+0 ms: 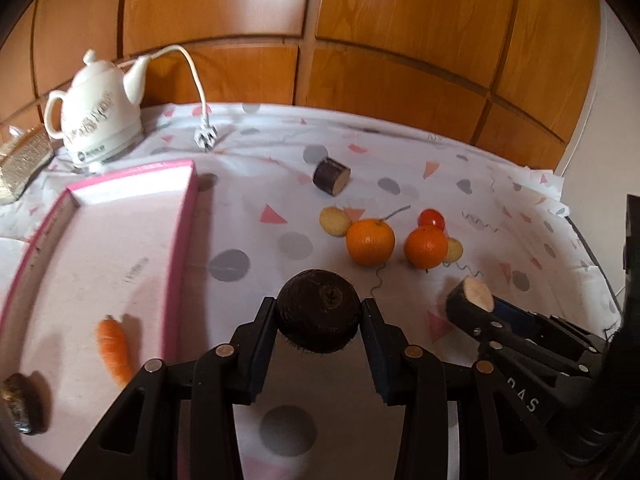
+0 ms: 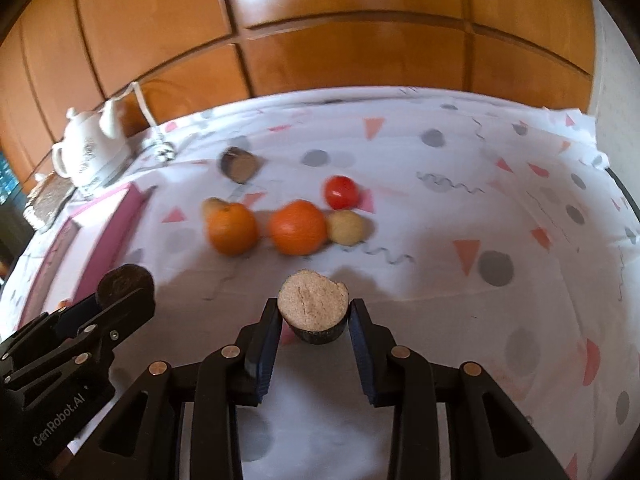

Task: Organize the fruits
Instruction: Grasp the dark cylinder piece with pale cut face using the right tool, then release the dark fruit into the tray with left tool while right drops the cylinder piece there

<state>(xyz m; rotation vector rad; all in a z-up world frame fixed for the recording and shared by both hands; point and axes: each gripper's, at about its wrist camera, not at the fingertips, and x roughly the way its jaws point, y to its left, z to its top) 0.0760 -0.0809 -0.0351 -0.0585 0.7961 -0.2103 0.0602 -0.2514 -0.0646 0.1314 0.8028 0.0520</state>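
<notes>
Left gripper (image 1: 320,316) fingers clamp a dark round root (image 1: 319,310) just right of the pink tray (image 1: 182,240). Right gripper (image 2: 314,312) fingers hold a cut dark piece (image 2: 313,304), farther from the tray.

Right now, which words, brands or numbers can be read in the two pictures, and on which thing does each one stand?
"GenRobot.AI": white print on the body of the left tongs, seen from the right wrist camera.
"A S": white letters on the body of the right tongs, the rest cut off.
White kettle: gold script and a small base logo, too blurred to read.
Pink tray: a small printed line on the floor, too blurred to read.
</notes>
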